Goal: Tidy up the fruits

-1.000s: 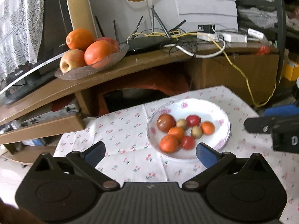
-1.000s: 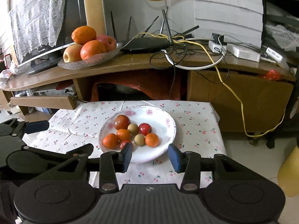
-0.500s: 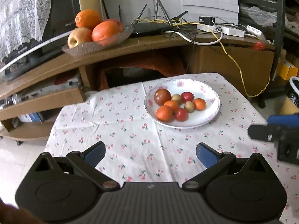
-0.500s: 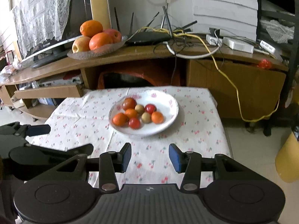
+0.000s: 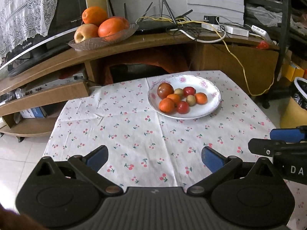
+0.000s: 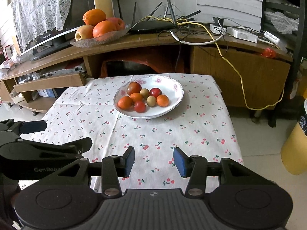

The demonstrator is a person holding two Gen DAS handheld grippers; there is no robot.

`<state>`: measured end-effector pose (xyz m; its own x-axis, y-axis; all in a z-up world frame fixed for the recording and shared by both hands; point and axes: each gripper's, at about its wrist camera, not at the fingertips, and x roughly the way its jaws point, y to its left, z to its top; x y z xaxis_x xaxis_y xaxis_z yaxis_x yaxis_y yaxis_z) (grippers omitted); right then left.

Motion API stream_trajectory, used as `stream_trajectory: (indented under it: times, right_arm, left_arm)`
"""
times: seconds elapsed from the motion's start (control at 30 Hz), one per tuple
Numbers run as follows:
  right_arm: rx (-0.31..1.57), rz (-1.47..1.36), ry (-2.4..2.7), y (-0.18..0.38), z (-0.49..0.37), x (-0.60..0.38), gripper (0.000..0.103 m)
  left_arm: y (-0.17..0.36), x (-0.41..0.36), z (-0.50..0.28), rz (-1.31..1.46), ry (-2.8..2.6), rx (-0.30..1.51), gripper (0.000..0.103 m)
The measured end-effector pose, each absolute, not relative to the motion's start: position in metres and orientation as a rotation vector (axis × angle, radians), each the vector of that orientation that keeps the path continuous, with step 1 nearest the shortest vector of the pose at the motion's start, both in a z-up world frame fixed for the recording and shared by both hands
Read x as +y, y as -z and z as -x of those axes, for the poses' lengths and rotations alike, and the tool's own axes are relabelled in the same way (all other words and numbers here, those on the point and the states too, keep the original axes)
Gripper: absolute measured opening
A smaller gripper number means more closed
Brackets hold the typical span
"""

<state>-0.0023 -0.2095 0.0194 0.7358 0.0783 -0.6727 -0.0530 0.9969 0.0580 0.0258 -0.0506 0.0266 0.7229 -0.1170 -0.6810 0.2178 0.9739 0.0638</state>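
Note:
A white plate [image 5: 211, 95] [image 6: 172, 88] with a flowered rim sits toward the far side of a table under a cherry-print cloth [image 5: 145, 134] [image 6: 153, 132]. On it lie several small fruits: orange ones [image 5: 166, 105] [image 6: 162, 100], red ones [image 5: 182, 107] [image 6: 140, 106], tan ones [image 5: 191, 100] [image 6: 151, 101] and a dark reddish one [image 5: 165, 90] [image 6: 134, 88]. My left gripper [image 5: 154, 158] hangs wide open over the near cloth, empty. My right gripper [image 6: 154, 161] stands partly open with nothing between its blue pads.
Behind the table runs a wooden TV stand [image 5: 157, 42] with a glass dish of oranges and apples [image 5: 103, 38] [image 6: 97, 38], a router and tangled cables [image 6: 172, 26]. A yellow bin [image 6: 295, 149] stands on the floor at the right. The table's edges fall off at left and right.
Both grippers have drawn back from the plate, which now looks smaller and farther off; more of the cloth lies between the fingers and the plate. Jaw widths look unchanged.

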Motion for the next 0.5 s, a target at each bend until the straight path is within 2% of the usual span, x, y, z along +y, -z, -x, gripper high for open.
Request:
stream_trajectory:
  times: [0.5]
  right_arm:
    - [0.770, -0.028, -0.069, -0.013, 0.009, -0.206, 0.046]
  left_arm:
    - [-0.026, -0.048, -0.014, -0.134, 0.169, 0.744, 0.103]
